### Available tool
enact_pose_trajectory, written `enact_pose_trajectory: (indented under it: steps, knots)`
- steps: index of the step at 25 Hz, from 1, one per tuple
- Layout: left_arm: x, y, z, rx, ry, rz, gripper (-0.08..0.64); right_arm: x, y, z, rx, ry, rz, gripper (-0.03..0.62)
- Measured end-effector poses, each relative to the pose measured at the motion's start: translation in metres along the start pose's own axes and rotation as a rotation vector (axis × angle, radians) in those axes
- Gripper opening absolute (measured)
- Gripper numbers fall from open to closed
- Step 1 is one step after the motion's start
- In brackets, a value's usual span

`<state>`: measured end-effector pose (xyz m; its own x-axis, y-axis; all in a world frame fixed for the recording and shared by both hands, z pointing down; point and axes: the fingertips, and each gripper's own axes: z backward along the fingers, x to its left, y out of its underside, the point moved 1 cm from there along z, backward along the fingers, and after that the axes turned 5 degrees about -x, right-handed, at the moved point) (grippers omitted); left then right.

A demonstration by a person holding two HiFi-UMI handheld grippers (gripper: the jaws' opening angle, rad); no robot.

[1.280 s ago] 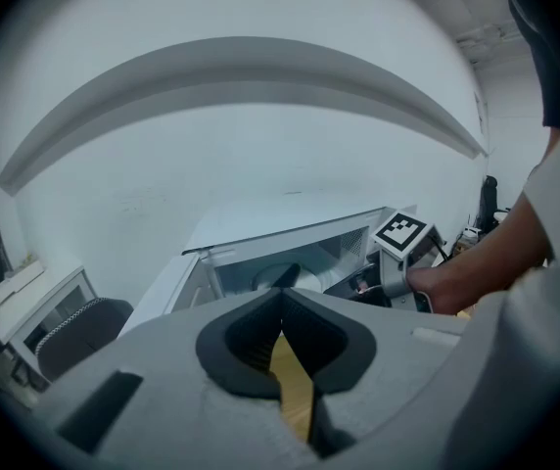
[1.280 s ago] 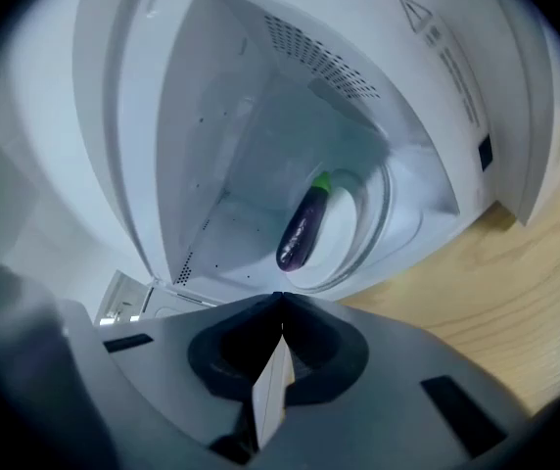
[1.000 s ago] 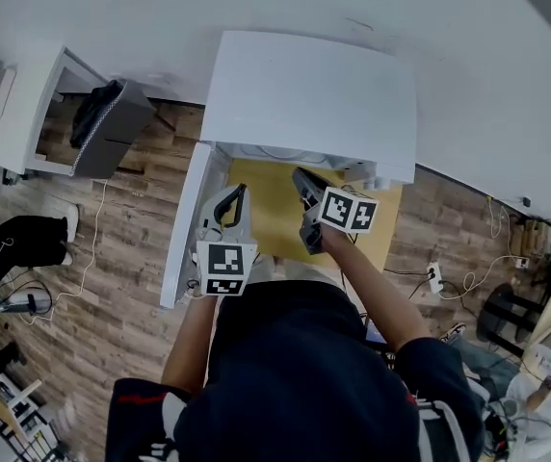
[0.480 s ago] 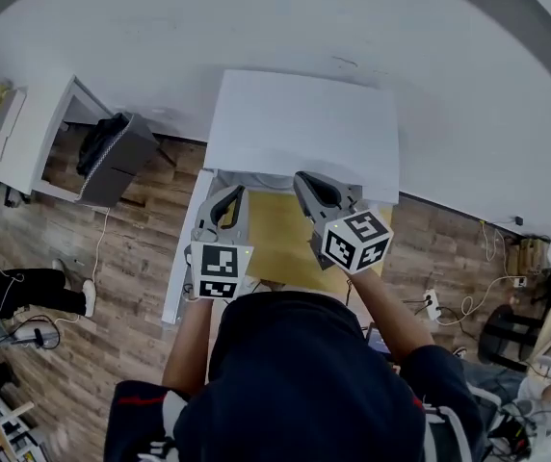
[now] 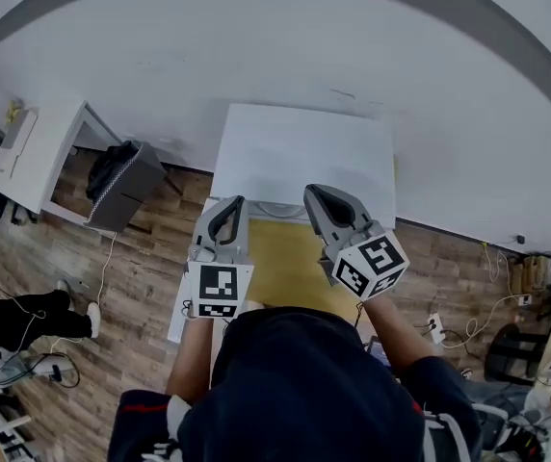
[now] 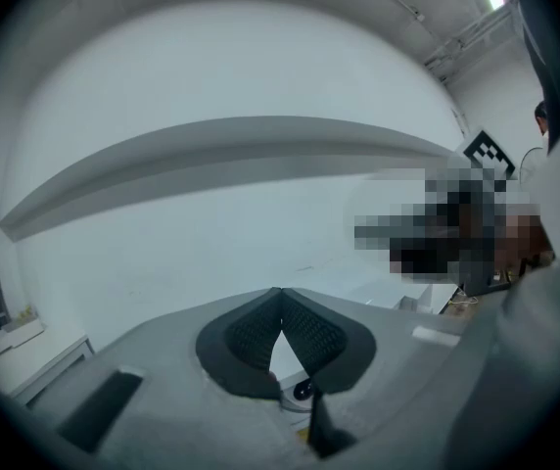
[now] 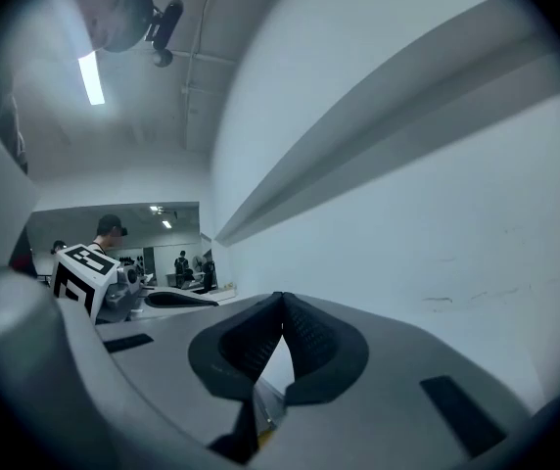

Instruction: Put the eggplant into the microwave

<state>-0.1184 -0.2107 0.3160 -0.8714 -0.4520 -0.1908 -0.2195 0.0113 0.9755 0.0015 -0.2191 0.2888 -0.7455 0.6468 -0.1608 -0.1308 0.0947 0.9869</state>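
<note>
No eggplant shows in any view. The white microwave (image 5: 304, 157) is seen from above against the wall, with the yellow table top (image 5: 280, 258) in front of it. My left gripper (image 5: 231, 204) is held up over the table's left part, and in the left gripper view its jaws (image 6: 281, 294) meet at the tips with nothing between them. My right gripper (image 5: 317, 193) is raised beside it, in front of the microwave's edge. In the right gripper view (image 7: 282, 298) its jaws are also closed and empty. Both gripper cameras face the bare white wall.
A white cabinet (image 5: 35, 157) and a dark bag (image 5: 121, 186) stand on the wood floor at the left. A person's legs (image 5: 25, 316) and cables lie further left. More cables and a socket strip (image 5: 434, 325) are at the right.
Both grippers have risen toward the head camera. The right one has rolled, so its marker cube now faces up. The head view has tilted up and shows more wall.
</note>
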Motion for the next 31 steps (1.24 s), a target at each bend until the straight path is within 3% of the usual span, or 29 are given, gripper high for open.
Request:
enact_pose_trajectory:
  steps: [12, 31]
  knots:
    - [0.007, -0.013, 0.004, -0.034, -0.036, -0.003, 0.014, -0.017, -0.004, 0.007, -0.026, 0.05, 0.027, 0.012]
    - [0.001, -0.011, 0.023, -0.02, -0.052, -0.007, 0.014, -0.005, -0.002, 0.015, -0.026, 0.051, 0.054, 0.012]
